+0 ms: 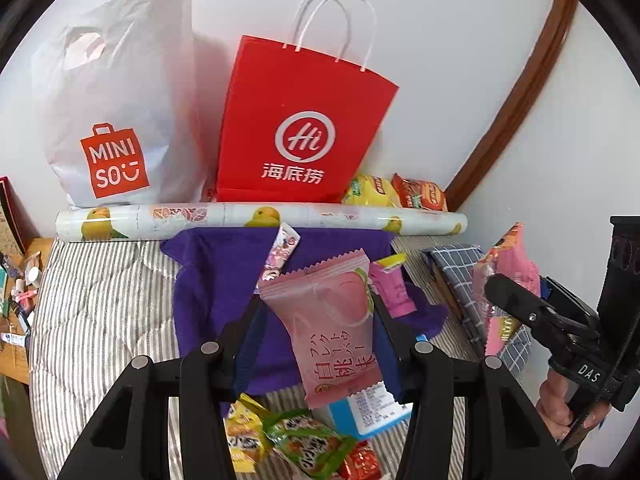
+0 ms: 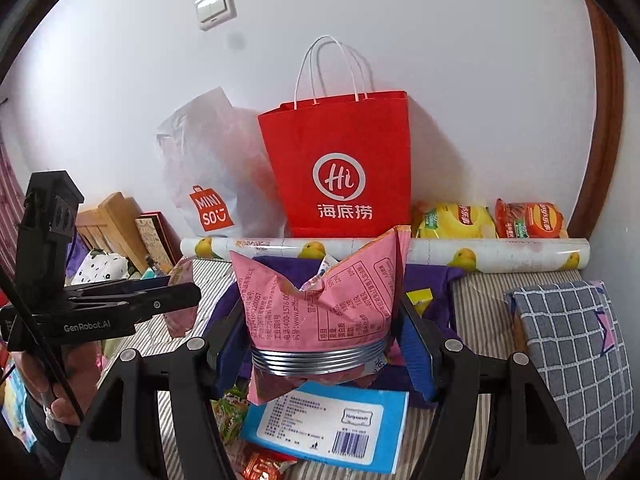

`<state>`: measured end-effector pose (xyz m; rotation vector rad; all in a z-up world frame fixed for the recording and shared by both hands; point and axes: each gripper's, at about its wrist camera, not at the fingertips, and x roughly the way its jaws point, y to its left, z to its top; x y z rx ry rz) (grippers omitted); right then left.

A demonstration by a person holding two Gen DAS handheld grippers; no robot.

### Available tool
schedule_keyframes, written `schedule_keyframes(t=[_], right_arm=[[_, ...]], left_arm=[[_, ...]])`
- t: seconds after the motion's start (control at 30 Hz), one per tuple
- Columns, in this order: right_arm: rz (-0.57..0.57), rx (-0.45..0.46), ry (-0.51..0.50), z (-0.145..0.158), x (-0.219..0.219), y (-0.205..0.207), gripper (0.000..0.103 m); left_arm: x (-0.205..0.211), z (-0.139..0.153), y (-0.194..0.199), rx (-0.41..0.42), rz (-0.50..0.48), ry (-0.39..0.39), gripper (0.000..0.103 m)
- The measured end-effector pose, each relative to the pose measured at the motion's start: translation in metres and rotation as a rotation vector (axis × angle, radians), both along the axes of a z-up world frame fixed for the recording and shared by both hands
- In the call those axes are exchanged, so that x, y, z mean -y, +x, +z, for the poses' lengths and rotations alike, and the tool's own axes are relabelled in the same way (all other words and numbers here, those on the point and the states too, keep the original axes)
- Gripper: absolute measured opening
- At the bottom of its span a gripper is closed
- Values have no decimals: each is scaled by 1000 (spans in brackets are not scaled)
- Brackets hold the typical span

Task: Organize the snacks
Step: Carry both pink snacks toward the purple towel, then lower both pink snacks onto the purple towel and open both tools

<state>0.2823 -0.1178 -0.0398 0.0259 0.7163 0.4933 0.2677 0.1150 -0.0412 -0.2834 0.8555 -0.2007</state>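
From your left gripper's (image 1: 316, 320) camera, you are holding a pink peach snack packet (image 1: 332, 320) tight between the two fingers. It hangs over the purple cloth (image 1: 224, 280), in front of the red paper bag (image 1: 304, 128). The white Miniso bag (image 1: 116, 112) stands just left of the red bag. A fruit-print roll (image 1: 260, 216) lies in front of both bags. Small yellow and green snack packs (image 1: 280, 440) lie on the striped bedding (image 1: 104, 300) below your gripper. Your right gripper (image 1: 508, 300) shows at the right side, gripping another pink pack.

From your right gripper's (image 2: 320, 344) camera, you are squeezing a bigger pink snack bag (image 2: 320, 300) with a silver band. It hangs in front of the red paper bag. A blue box (image 2: 324, 424) lies under it. Yellow and orange chip bags (image 2: 492, 222) sit right of the red bag.
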Motion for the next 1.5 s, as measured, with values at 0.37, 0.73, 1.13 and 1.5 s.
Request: schedule_keyframes(t=[0.37,0.73,1.13,1.5], right_arm=[[5,-19,-23,-17,-9,33,67],[55,-104,-38,-59,-27,58,67],[96,-190,-43,-100,-38,76,67],[136,-223,-103,-122,-52,79,67]], left_arm=[[-21,-20,25,-42,43,21,48],[-24,-51,47,-103,54,20,48],[-19,-85,60,-138,49,39,48],[-16,-108,62,-168,36,39,48]])
